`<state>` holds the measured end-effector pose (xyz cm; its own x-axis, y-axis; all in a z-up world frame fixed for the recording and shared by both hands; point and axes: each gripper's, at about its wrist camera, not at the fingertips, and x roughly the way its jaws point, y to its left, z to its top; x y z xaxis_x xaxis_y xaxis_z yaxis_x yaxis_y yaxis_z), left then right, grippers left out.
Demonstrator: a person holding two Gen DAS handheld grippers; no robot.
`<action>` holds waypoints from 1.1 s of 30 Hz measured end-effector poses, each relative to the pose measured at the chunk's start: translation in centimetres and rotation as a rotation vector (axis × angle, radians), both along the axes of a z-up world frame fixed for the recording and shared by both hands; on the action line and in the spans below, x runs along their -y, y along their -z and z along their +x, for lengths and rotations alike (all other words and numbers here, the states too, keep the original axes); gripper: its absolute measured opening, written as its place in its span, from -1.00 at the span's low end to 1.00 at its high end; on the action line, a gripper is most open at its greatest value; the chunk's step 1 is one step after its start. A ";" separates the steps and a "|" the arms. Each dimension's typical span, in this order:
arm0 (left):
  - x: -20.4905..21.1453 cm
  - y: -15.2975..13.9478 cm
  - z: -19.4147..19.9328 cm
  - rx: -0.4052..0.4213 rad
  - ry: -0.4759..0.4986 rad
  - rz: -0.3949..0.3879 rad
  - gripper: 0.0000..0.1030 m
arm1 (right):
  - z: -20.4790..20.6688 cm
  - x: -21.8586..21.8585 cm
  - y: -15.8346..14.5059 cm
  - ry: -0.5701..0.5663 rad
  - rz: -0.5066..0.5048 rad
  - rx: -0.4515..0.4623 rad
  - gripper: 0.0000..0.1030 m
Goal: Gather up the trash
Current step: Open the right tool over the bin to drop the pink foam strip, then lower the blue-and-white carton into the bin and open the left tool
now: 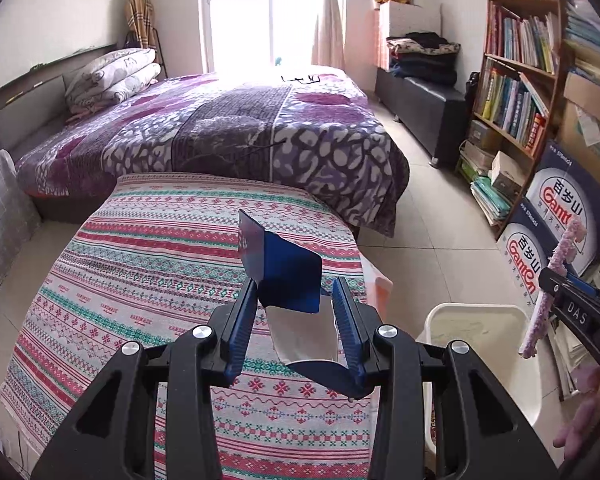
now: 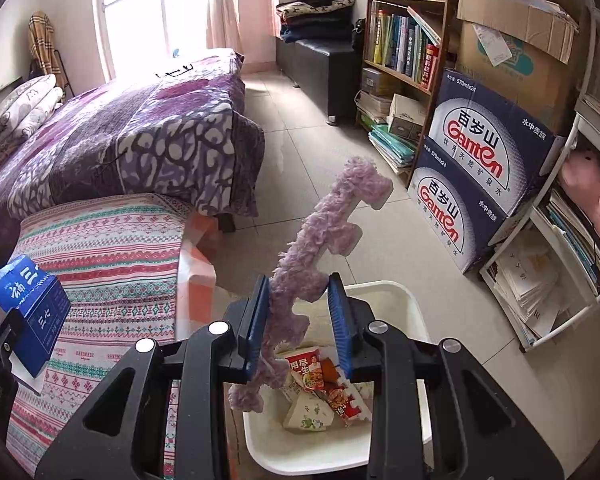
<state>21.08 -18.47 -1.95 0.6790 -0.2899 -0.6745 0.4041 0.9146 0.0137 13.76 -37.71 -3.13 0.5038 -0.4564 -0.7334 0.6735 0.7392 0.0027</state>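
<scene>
Currently the deposit step is in hand: both hand-held grippers are carrying trash toward the white bin [image 2: 414, 312] that is sitting on the floor just beside the cloth-covered surface [image 1: 140, 280].

The right hand-held gripper [image 2: 300, 312] is grasping the purple fuzzy strip [image 2: 320, 224]; its pads are pinching the strip's middle, with 1 end sticking up and the other dangling over the bin's mouth. The bin is already holding a few food wrappers [image 2: 320, 380] and a paper cup.

The left hand-held gripper [image 1: 296, 312] is clenching the blue carton [image 1: 284, 268], flattened and partly unfolded, and is hovering above the surface's edge, near the bin but not yet over it.

Judgement on the next move: the right one is looking ready to release, since the strip is hanging above the opening; a loosened grip should be enough to drop it. The left one is needing to travel sideways until the carton is clearing the rim. Risk: the fuzzy strip may be snagging on the ribbed pads.
</scene>
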 end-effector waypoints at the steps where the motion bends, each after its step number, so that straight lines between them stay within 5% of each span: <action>1: 0.5 0.1 -0.2 -0.002 0.010 0.001 -0.23 | -0.2 0.5 0.1 0.008 0.004 -0.005 -0.44; 12: 5.9 1.8 -2.4 -0.040 0.117 0.010 -0.24 | -2.9 4.8 1.0 0.107 0.032 -0.054 -0.34; 22: 10.6 2.6 -4.3 -0.072 0.206 -0.008 -0.24 | -6.2 8.4 1.2 0.236 0.035 -0.036 0.36; 33: 14.7 3.4 -5.5 -0.137 0.278 -0.022 -0.23 | -9.2 11.7 0.7 0.331 0.075 0.015 0.45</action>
